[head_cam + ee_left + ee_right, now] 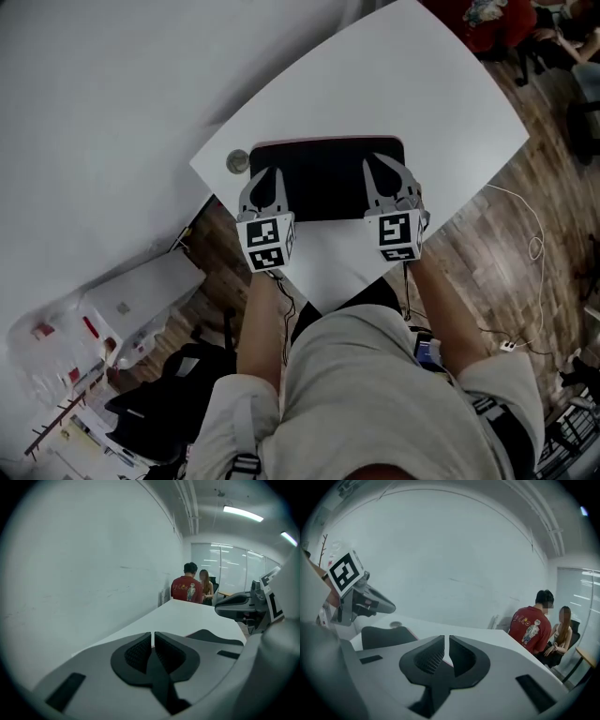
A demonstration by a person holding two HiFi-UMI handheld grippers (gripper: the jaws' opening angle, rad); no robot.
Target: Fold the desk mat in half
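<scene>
Jaws almost closed on nothing, the left gripper [265, 176] and right gripper [383, 169] hang over the desk mat's [323, 178] seven and five o'clock corners, likely because it already lies folded.

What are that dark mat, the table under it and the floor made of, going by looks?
Desk mat: probably faux leather or a rubbery sheet; matte black, thin, reddish edge along its far side. Table: likely laminate board; smooth, plain white. Floor: wood or wood-look planks; brown grain and seams show.
</scene>
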